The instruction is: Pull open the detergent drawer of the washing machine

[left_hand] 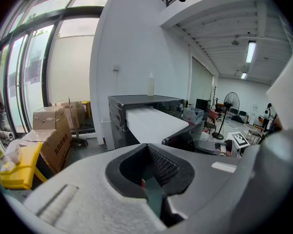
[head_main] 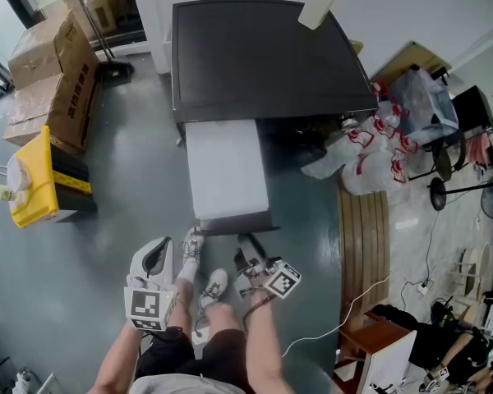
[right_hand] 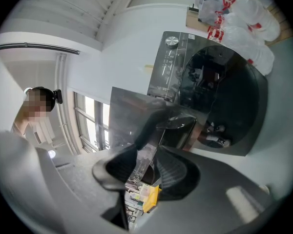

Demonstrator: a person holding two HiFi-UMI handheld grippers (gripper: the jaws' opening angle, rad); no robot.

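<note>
The dark-topped washing machine (head_main: 263, 56) stands ahead of me with its white detergent drawer (head_main: 226, 175) pulled far out toward me. My right gripper (head_main: 246, 249) is at the drawer's dark front panel (head_main: 234, 222). In the right gripper view its jaws (right_hand: 158, 126) are closed on the thin edge of that glossy panel (right_hand: 129, 113), beside the round door glass (right_hand: 219, 101). To the left of the drawer my left gripper (head_main: 154, 263) hangs shut with nothing in it. From the left gripper view the drawer (left_hand: 151, 122) juts out ahead of the left gripper's tips (left_hand: 147, 147).
Cardboard boxes (head_main: 53, 80) and a yellow bin (head_main: 33, 179) stand at the left. White plastic bags (head_main: 370, 150) and a wooden board (head_main: 363, 236) lie to the right of the machine. A pale bottle (head_main: 319, 6) stands on the machine's top. My shoes (head_main: 201, 277) are under the drawer's front.
</note>
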